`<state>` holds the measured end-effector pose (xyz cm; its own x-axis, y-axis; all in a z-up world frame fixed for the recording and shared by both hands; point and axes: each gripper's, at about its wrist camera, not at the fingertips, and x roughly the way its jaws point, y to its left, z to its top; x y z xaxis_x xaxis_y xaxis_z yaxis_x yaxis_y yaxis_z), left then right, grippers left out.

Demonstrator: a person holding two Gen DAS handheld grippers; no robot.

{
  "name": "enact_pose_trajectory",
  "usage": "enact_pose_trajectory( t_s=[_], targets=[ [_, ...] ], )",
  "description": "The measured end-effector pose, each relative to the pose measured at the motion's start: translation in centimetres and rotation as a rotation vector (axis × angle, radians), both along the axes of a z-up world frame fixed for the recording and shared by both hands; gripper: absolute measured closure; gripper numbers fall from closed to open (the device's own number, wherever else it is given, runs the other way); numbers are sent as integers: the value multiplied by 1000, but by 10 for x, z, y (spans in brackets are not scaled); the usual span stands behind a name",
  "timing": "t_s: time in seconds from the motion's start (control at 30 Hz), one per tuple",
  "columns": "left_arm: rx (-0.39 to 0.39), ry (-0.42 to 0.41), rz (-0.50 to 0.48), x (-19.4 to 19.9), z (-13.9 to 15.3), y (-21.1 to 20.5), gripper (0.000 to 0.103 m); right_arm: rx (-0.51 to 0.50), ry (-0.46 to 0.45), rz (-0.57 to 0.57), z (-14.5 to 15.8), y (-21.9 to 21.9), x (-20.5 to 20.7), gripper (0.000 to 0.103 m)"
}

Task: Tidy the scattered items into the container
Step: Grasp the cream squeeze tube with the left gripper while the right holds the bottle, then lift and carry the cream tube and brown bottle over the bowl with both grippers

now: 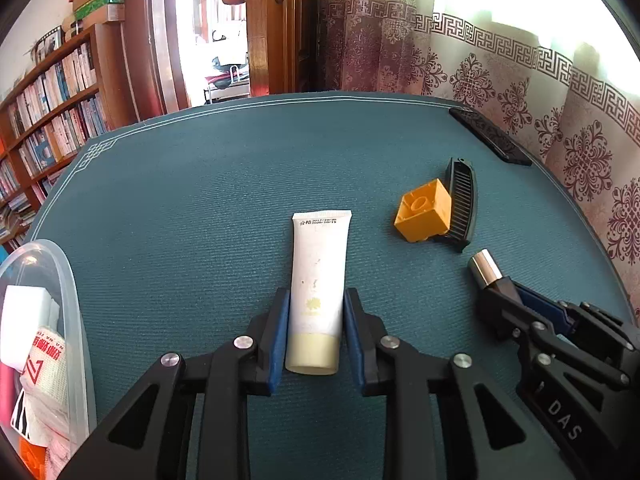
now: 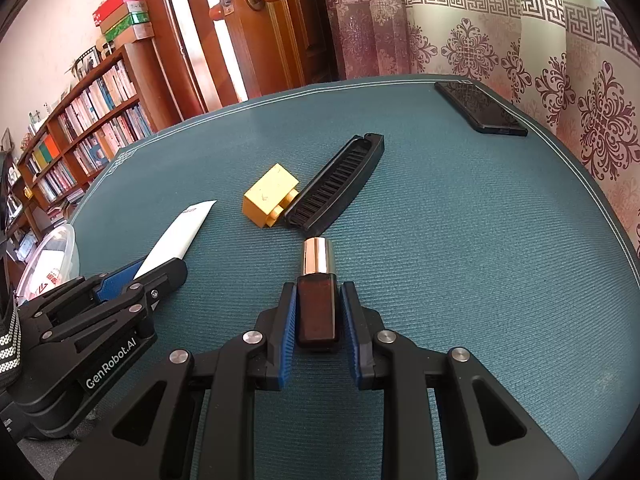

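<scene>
Left gripper (image 1: 316, 304) lies low and level on the teal table mat (image 1: 200, 208), its pads flanking a white cream tube (image 1: 318, 280), right of the clear container (image 1: 60, 280). Right gripper (image 2: 318, 300), further right and equally level, closes its pads against a dark bottle (image 2: 317, 308) with a metallic cap, just short of the yellow block (image 2: 270, 196) and black comb (image 2: 340, 184).

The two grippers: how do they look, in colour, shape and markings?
Both the left gripper and the right gripper are matte black plastic linkages with silver round rivets and triangular cut-outs. Their fingers carry blue pads inside. One body reads "GenRobot.AI" in white, the other shows "DAS". A striped black-and-white cuff shows at the right view's left edge.
</scene>
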<state>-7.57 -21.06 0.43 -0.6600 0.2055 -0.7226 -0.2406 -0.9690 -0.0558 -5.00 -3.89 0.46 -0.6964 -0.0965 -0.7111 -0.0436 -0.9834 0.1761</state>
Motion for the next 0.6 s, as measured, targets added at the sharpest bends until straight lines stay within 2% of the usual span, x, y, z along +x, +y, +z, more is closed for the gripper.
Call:
enact_pose_trajectory(
  t_s=[0.37, 0.6],
  targets=[
    [100, 21, 22, 8, 5, -17, 74, -8, 3, -1, 1, 1, -1, 79],
    [115, 38, 59, 10, 9, -23, 74, -45, 21, -11, 3, 5, 3, 79]
  ],
)
